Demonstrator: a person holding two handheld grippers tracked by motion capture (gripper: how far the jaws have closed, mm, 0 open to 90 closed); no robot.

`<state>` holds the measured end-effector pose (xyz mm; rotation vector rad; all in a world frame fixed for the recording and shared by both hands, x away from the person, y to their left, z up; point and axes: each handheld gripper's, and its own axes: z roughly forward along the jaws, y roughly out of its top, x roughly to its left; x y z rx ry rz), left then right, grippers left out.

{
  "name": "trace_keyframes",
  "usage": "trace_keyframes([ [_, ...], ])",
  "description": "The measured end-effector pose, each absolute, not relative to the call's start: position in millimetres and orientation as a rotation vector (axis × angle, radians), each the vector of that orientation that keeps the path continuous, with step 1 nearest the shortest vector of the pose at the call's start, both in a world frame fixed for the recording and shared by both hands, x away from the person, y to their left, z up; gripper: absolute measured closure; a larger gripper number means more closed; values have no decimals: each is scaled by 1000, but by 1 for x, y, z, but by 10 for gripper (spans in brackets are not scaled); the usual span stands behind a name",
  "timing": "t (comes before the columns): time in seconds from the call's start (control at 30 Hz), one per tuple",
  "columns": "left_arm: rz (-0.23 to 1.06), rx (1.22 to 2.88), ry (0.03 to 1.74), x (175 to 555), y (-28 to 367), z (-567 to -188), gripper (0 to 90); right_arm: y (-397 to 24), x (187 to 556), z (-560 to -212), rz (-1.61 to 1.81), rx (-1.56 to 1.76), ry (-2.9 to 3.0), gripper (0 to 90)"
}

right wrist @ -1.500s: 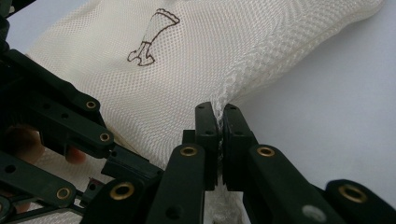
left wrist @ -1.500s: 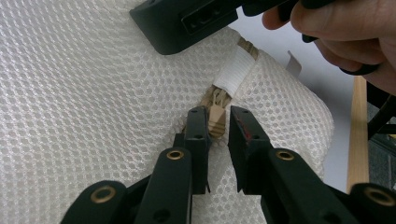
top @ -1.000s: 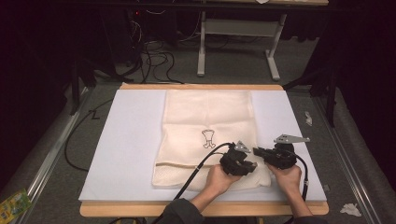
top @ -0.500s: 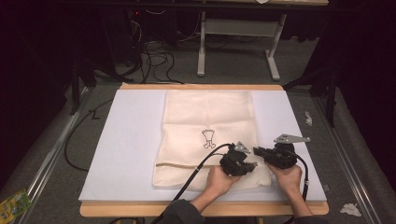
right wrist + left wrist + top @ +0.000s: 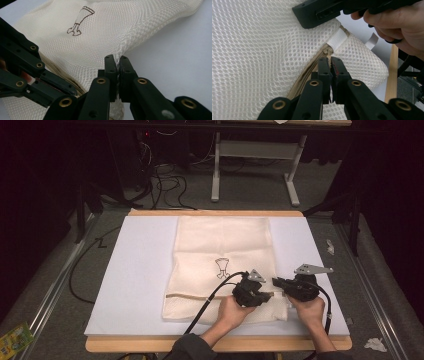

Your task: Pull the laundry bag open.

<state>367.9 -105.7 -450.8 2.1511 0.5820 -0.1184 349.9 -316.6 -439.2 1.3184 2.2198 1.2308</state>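
A cream mesh bag (image 5: 222, 240) with a small printed figure (image 5: 222, 266) lies flat on the white board (image 5: 135, 270). A tan zipper (image 5: 200, 296) runs across its near end. My left gripper (image 5: 270, 296) sits at the bag's near right corner. In the left gripper view it (image 5: 330, 60) is shut on the zipper pull (image 5: 328, 53), just short of a white fabric tab (image 5: 337, 40). My right gripper (image 5: 276, 281) faces it from the right. In the right gripper view it (image 5: 116, 58) is shut on the bag's mesh edge (image 5: 125, 45).
The board rests on a wooden table (image 5: 215, 213). A grey floor with cables (image 5: 160, 175) and a metal frame (image 5: 255, 150) lies beyond. Paper scraps (image 5: 330, 246) lie right of the table. Both hands (image 5: 235, 312) come in from the front edge.
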Motion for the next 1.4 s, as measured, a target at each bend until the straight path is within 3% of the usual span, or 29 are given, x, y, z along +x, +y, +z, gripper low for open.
trace_keyframes([
  [0.3, -60, 2171, 587, 368, -96, -447, 871, -314, 351, -440, 1208, 1304, 2231, 887],
  [1.4, -31, 2156, 600, 370, -76, -441, 870, -313, 353, -440, 1232, 1301, 2220, 886],
])
